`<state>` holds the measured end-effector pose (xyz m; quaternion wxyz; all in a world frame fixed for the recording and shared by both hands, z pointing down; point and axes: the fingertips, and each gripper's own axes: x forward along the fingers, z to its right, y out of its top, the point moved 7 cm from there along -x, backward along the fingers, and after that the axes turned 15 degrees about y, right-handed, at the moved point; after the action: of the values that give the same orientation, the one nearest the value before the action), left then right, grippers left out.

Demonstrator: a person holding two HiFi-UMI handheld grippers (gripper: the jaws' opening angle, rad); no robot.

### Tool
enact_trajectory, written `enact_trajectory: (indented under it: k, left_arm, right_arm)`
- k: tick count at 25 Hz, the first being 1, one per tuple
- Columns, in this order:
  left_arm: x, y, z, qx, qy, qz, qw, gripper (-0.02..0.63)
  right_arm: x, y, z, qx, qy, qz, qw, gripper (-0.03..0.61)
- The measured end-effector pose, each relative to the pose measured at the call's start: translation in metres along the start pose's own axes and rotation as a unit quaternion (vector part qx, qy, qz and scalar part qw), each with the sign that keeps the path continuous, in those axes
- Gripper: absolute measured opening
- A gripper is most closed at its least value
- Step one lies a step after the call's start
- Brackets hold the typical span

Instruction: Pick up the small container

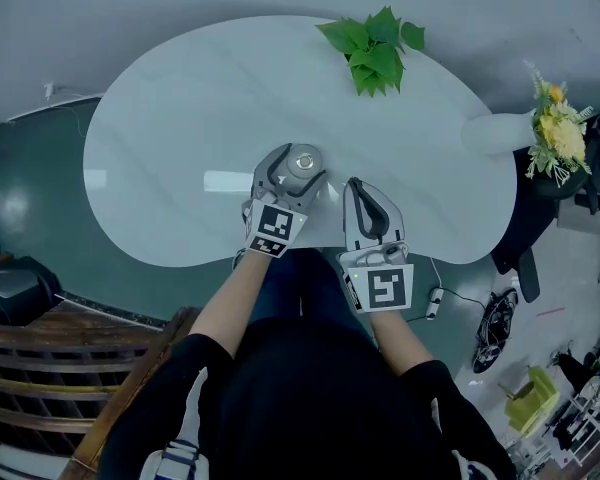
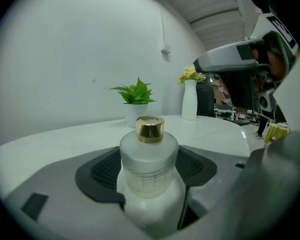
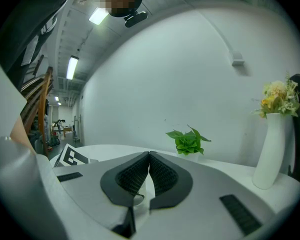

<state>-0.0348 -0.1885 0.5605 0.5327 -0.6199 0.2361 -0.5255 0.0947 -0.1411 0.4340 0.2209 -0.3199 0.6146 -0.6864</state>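
The table [image 1: 160,168] is open across frame left. The small container [image 1: 303,163] blocks the centre, the potted plant [image 1: 375,48] the top, the vase [image 1: 495,131] the right.

Frosted, matt small container [image 2: 149,166] under a polished gold metallic cap [image 2: 149,128], on a glossy white, faintly veined table [image 1: 180,138]. At its three and nine o'clock, knurled black rubbery pads [image 2: 102,171] sit in the smooth grey plastic of the left hand-held gripper [image 1: 298,165].

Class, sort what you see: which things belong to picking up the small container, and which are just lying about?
Belongs: small container; left gripper, jaws open around it; table.
Lying about: potted plant; vase of flowers; right gripper, shut and empty.
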Motion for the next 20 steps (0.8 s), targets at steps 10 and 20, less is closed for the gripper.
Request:
enact_trajectory:
  k: [10,20]
  left_arm:
    - [0.009,0.003,0.002,-0.003,0.001,-0.017,0.9999,0.328]
    - [0.006,0.01,-0.001,-0.008,0.007,-0.004,0.9999,0.328]
  right_arm:
    - [0.003,-0.014,0.004,0.006,-0.001,-0.019,1.0,0.023]
    - [0.006,-0.024,0.009,0.003,-0.003,-0.033,0.999,0.023]
